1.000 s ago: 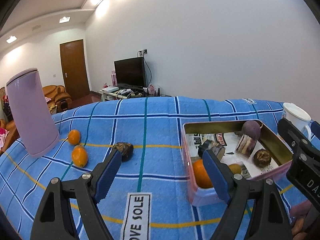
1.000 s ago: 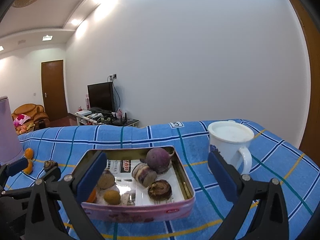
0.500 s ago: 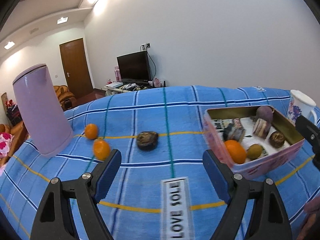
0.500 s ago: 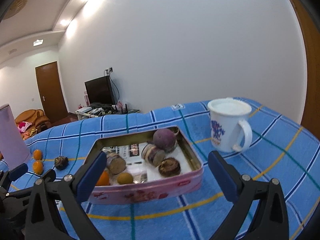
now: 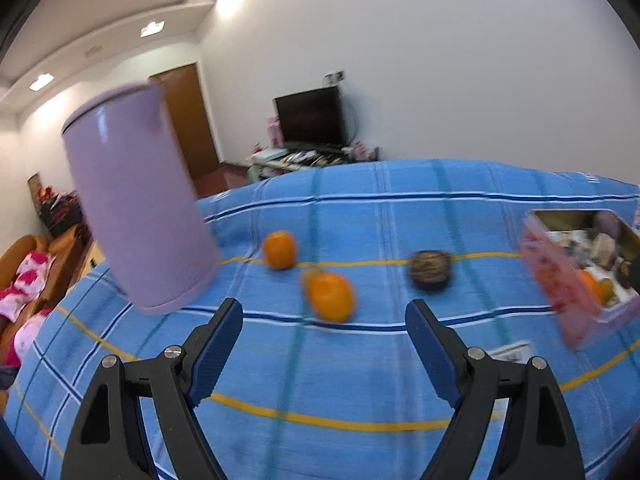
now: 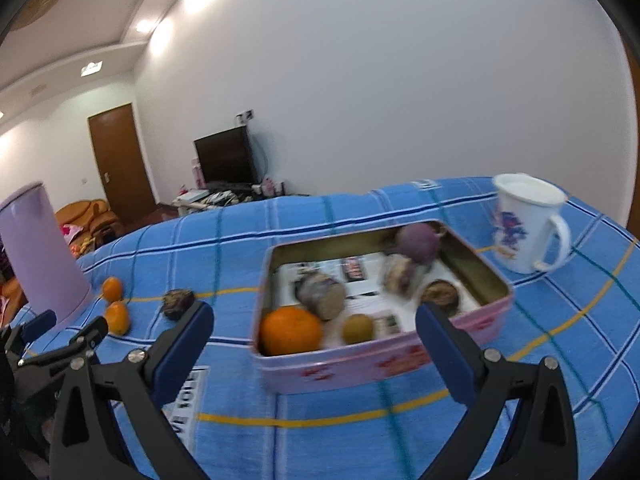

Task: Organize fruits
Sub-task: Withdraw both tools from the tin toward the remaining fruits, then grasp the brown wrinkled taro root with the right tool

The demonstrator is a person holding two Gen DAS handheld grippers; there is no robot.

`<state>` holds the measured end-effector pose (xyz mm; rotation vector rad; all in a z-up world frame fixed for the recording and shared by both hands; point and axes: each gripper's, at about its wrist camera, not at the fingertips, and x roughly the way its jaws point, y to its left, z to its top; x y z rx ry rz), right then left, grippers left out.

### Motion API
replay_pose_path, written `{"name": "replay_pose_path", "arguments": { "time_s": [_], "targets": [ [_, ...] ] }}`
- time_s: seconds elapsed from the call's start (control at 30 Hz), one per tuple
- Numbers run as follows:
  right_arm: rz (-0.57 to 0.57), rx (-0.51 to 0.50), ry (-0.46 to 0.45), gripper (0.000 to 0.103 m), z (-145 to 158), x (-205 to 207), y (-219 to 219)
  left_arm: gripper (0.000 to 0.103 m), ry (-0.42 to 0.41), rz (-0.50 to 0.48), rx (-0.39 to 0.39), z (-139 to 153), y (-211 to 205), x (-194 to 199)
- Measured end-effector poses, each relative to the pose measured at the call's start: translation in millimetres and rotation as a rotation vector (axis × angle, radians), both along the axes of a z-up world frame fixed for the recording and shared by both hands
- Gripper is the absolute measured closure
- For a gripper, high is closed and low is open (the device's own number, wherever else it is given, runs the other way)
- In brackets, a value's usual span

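Note:
Two small oranges, a near one [image 5: 332, 296] and a far one [image 5: 280, 249], and a dark wrinkled fruit [image 5: 430, 270] lie on the blue checked cloth. My left gripper [image 5: 324, 346] is open and empty, just short of the near orange. A pink tin [image 6: 384, 354] holds an orange [image 6: 290, 330], a purple fruit [image 6: 418, 238] and several other fruits. My right gripper [image 6: 314, 344] is open and empty, its fingers on either side of the tin's near wall. The loose fruits also show in the right wrist view, with the dark fruit [image 6: 178, 302] at left.
A tall lilac container [image 5: 136, 208] stands at the left of the loose oranges. A white mug [image 6: 528, 226] stands right of the tin. A "LOVE SOLE" label [image 6: 186, 398] is sewn on the cloth near the front.
My left gripper has swung left, from the tin toward the loose oranges, and closer to them. My right gripper has moved nearer the tin. Both stay open.

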<state>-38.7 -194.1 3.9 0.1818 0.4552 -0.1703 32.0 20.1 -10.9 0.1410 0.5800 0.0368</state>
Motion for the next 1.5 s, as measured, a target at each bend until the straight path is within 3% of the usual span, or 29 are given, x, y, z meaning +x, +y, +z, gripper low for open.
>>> {"name": "replay_pose_path", "arguments": {
  "time_s": [0.33,0.5,0.67,0.93,1.0,1.03,1.13,1.2,1.23,1.37,1.5],
  "targets": [
    [0.106,-0.022,0.061,0.000,-6,38,64,0.019,0.125,0.160,-0.044,-15,74,39],
    [0.178,-0.046,0.139,0.001,-13,69,94,0.019,0.205,0.200,-0.177,-27,105,52],
    [0.229,-0.064,0.229,0.003,-23,109,113,0.019,0.233,0.175,-0.237,-31,109,53],
    [0.264,-0.027,0.383,0.018,-46,170,125,0.019,0.224,0.142,-0.226,-26,106,49],
    [0.268,-0.027,0.417,0.028,-51,177,128,0.019,0.231,0.146,-0.230,-26,108,50],
    [0.274,-0.034,0.446,0.029,-54,180,130,0.019,0.234,0.147,-0.233,-26,109,49],
    [0.281,-0.087,0.454,0.034,-53,180,137,0.019,0.236,0.143,-0.237,-26,109,50],
    [0.290,-0.100,0.450,0.052,-51,177,139,0.019,0.229,0.131,-0.231,-25,108,50],
    [0.293,-0.101,0.444,0.056,-50,175,139,0.019,0.222,0.118,-0.228,-24,106,50],
    [0.324,-0.091,0.418,0.056,-45,157,136,0.019,0.194,0.074,-0.246,-20,104,48],
    [0.336,-0.107,0.300,0.056,-31,124,130,0.019,0.154,0.029,-0.269,-15,100,43]
  ]
}}
